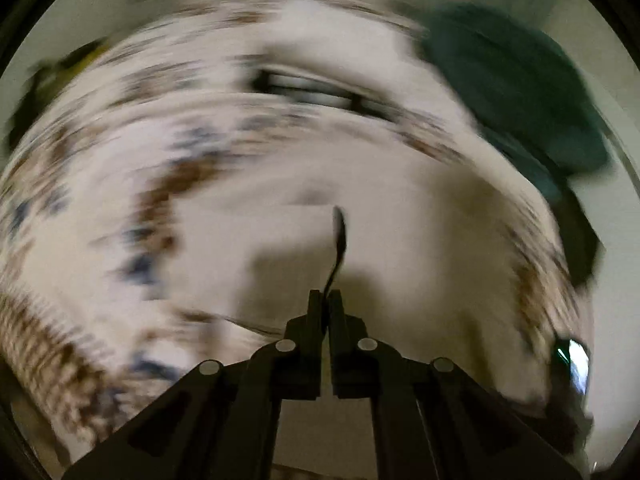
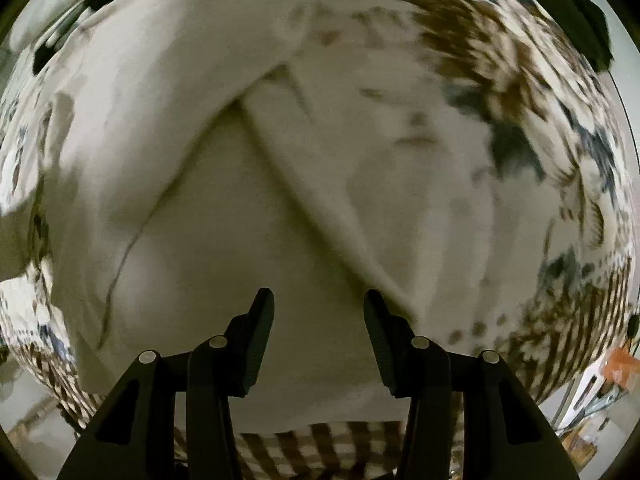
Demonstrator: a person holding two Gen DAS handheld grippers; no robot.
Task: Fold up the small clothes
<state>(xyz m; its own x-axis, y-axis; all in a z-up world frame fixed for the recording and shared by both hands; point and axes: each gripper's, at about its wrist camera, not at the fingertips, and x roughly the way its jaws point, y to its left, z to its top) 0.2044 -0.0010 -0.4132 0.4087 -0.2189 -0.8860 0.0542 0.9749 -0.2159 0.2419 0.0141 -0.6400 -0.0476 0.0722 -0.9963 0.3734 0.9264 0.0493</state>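
Patterned bedspread (image 2: 480, 52) under white garment (image 2: 240, 200); left claw (image 1: 327, 296) pinched together.

Left wrist view, heavily motion-smeared: patterned cover (image 1: 168, 128) reads only as brown and blue streaks; a dark green cloth (image 1: 516, 92) at its far right edge has no legible outline; a dark thin strip (image 1: 340, 236) rises from the closed left tongs (image 1: 329, 294), kind unclear. A dark-framed pale shape (image 1: 316, 94) mid-cover is unidentifiable. Right wrist view: pale garment (image 2: 248, 208) partly blurred, its near edge hidden behind the right tongs (image 2: 319, 300); an orange item (image 2: 620, 364) is cut off at right.
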